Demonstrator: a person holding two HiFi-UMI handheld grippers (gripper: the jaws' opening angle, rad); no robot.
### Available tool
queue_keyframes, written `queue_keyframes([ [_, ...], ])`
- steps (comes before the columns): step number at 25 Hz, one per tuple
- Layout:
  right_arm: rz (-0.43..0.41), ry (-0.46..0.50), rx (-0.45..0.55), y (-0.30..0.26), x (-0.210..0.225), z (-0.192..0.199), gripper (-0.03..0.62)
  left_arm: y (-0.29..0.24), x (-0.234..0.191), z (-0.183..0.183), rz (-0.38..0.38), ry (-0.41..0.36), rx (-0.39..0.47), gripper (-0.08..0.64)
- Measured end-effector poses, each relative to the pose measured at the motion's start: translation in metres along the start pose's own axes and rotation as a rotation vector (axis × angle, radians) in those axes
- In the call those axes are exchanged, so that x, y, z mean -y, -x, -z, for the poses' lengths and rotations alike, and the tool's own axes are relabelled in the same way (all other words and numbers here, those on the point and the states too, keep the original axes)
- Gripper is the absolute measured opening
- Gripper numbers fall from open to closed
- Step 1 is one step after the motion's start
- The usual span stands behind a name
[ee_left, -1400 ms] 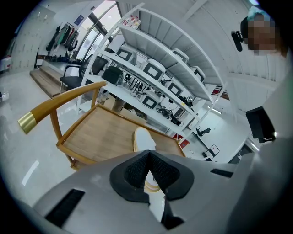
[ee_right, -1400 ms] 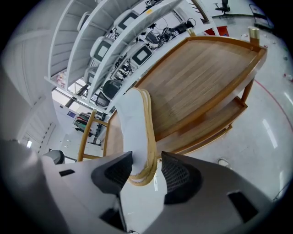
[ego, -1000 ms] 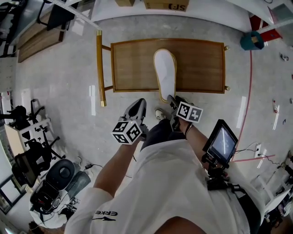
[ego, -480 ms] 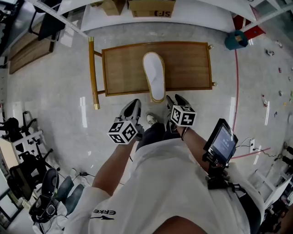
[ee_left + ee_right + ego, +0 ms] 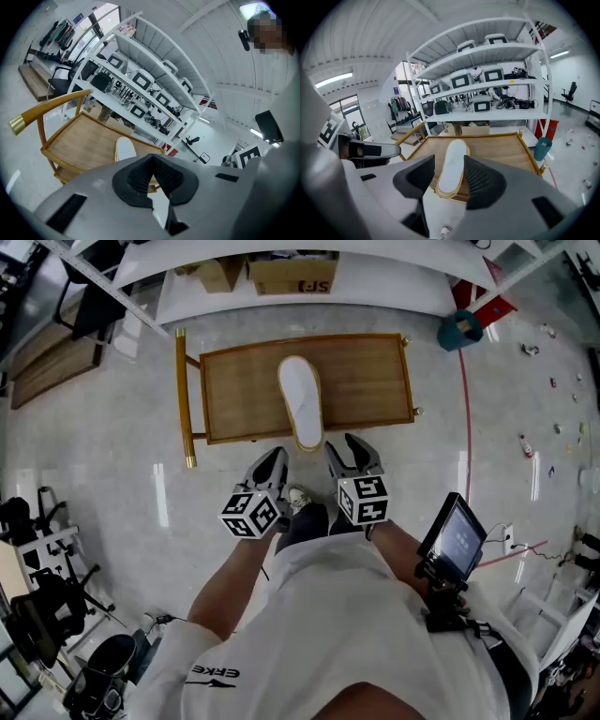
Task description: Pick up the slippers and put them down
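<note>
One white slipper (image 5: pixel 300 405) with a tan sole rim lies lengthwise on the low wooden bench (image 5: pixel 366 381), its near end poking over the front edge. In the left gripper view the slipper (image 5: pixel 125 149) shows just beyond the jaws; in the right gripper view the slipper (image 5: pixel 452 165) appears framed between the jaws but farther off. My left gripper (image 5: pixel 273 459) hangs shut and empty, short of the bench's front edge. My right gripper (image 5: pixel 343 446) stands open beside it, just right of the slipper's near end, not touching it.
The bench has a tall wooden rail (image 5: pixel 183 395) on its left side. Behind it runs a white shelf with cardboard boxes (image 5: pixel 292 276). A teal bin (image 5: pixel 459 331) stands at the back right. A screen device (image 5: pixel 453 538) hangs at the person's right hip.
The right gripper has drawn back from the slipper's near end and now sits open and level with the left one. The slipper stays on the bench. The view has shifted backward.
</note>
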State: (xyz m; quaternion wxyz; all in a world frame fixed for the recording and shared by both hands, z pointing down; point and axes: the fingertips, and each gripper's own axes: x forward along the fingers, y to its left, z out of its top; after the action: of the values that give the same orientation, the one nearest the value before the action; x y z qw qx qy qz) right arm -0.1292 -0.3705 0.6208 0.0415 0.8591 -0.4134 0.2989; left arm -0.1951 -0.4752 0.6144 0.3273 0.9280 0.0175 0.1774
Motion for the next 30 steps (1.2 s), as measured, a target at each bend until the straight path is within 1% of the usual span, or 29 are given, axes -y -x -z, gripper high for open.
queue_keyframes([
  [4,-0.040,0.085,0.070,0.024,-0.008,-0.023,0.195,0.004,0.024,-0.005,0.006,-0.026,0.037,0.003],
  [6,-0.063,0.108,0.099,0.037,-0.010,-0.033,0.193,0.006,0.037,-0.009,0.007,-0.051,0.060,0.003],
  [11,-0.117,0.130,0.160,0.082,-0.003,-0.046,0.173,0.013,0.080,-0.009,-0.005,-0.090,0.124,0.003],
  [18,-0.150,0.159,0.250,0.152,0.016,-0.052,0.097,0.023,0.143,0.003,-0.004,-0.155,0.183,0.003],
  [26,-0.179,0.159,0.311,0.214,0.035,-0.053,0.017,0.037,0.209,0.018,0.007,-0.221,0.225,0.003],
  [30,-0.193,0.160,0.327,0.233,0.044,-0.048,0.006,0.041,0.234,0.027,0.011,-0.245,0.243,0.003],
])
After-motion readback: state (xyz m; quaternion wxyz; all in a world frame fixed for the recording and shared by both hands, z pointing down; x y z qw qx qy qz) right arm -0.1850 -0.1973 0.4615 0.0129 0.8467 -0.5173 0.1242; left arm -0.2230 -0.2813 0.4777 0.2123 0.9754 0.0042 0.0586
